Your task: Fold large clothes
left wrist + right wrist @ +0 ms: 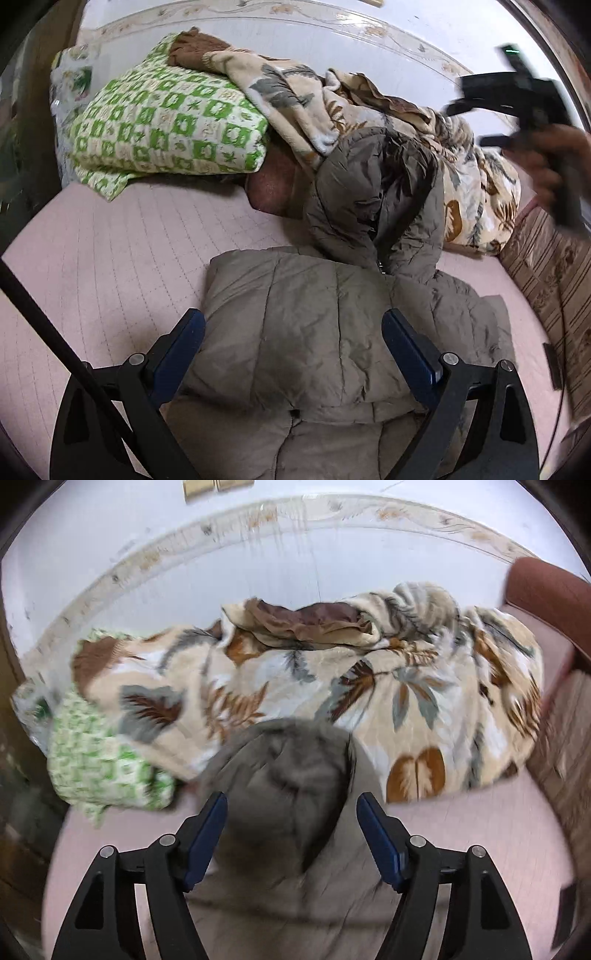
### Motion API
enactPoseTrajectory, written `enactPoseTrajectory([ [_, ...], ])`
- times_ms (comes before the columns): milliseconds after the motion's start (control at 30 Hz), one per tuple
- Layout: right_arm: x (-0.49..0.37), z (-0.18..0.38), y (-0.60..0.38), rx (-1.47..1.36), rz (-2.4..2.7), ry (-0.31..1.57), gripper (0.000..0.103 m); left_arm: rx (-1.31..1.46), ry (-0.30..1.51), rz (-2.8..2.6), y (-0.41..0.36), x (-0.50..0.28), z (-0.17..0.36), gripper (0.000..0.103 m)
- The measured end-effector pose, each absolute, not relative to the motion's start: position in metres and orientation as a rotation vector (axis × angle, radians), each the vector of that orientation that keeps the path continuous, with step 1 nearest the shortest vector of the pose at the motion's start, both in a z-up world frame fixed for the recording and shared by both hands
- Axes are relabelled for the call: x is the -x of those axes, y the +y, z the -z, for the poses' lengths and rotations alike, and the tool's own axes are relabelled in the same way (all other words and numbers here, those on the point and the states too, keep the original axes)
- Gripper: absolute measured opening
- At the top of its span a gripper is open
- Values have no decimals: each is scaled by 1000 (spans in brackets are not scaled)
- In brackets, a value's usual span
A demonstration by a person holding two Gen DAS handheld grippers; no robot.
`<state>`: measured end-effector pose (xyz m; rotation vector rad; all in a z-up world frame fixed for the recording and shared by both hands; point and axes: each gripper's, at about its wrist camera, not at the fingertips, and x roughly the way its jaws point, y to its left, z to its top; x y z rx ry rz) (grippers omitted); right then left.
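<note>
Pink quilted bed (110,258) carries the grey-brown puffer jacket (314,332), long axis near to far, hood (369,192) at far end. Left gripper (295,347) spread, hovering over jacket body, nearer. Right gripper (291,834) spread, empty, above hood, blurred

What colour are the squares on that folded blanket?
Green squares on cream, a checkered pattern on the folded blanket. It shows best in the left wrist view.
</note>
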<state>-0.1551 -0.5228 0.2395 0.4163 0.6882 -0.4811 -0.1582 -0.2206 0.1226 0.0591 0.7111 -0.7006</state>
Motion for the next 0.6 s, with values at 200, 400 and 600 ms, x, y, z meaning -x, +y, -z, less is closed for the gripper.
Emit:
enactPoseTrajectory([
  [200, 106, -210, -583, -342, 489, 772, 77, -110, 704, 701, -233, 157, -112, 96],
  [400, 77, -184, -610, -312, 464, 799, 59, -101, 743, 691, -238, 148, -99, 96],
  [600, 85, -167, -596, -226, 440, 805, 6, -118, 756, 687, -246, 148, -92, 96],
])
